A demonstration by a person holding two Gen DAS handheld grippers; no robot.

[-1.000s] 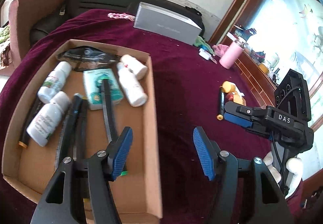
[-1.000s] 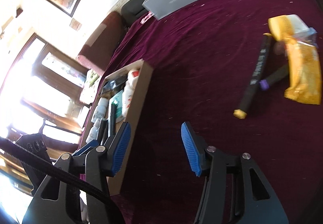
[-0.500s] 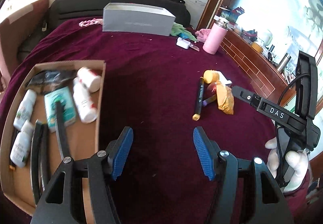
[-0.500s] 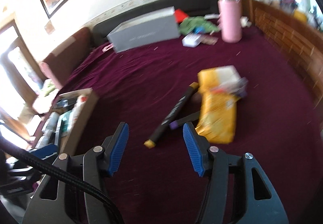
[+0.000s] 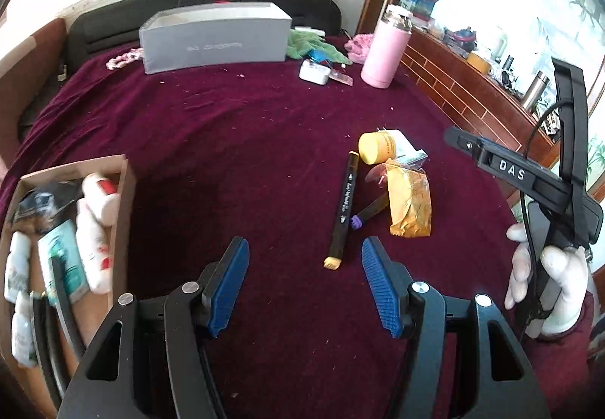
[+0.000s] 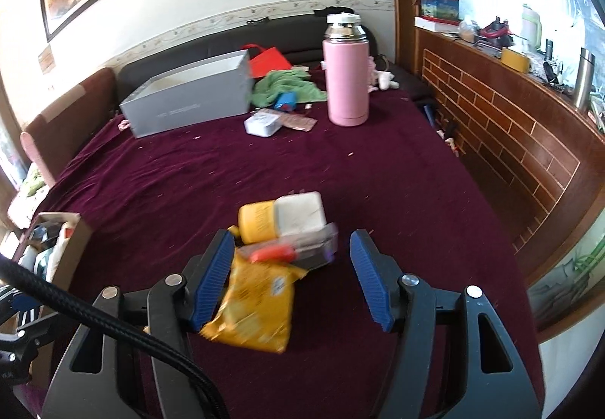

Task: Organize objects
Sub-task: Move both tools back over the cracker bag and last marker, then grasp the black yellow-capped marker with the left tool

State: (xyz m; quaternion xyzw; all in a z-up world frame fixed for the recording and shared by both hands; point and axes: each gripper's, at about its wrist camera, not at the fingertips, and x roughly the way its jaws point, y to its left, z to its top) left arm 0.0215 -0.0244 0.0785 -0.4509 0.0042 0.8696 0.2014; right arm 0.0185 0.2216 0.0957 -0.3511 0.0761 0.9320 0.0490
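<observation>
Both claws have swung away from the cardboard box toward the loose pile on the maroon-covered surface — a sign, I judge, that the next pick-up is being lined up.

Left claw hangs open and empty, pads spread, with the yellow-tipped black marker lying just ahead. Right claw is also open and grips nothing; it hovers over the yellow packet, its left pad near the packet's edge, though contact cannot be confirmed.

Still loose, by count: 2 markers — the long black one and a shorter purple-capped marker partly under the packet — 1 yellow packet, 1 yellow-and-white jar, and 1 clear wrapper with an orange item. Boxed items are blurred; at least 4 white bottles show.

Farther back stand 1 grey box and 1 pink flask.
</observation>
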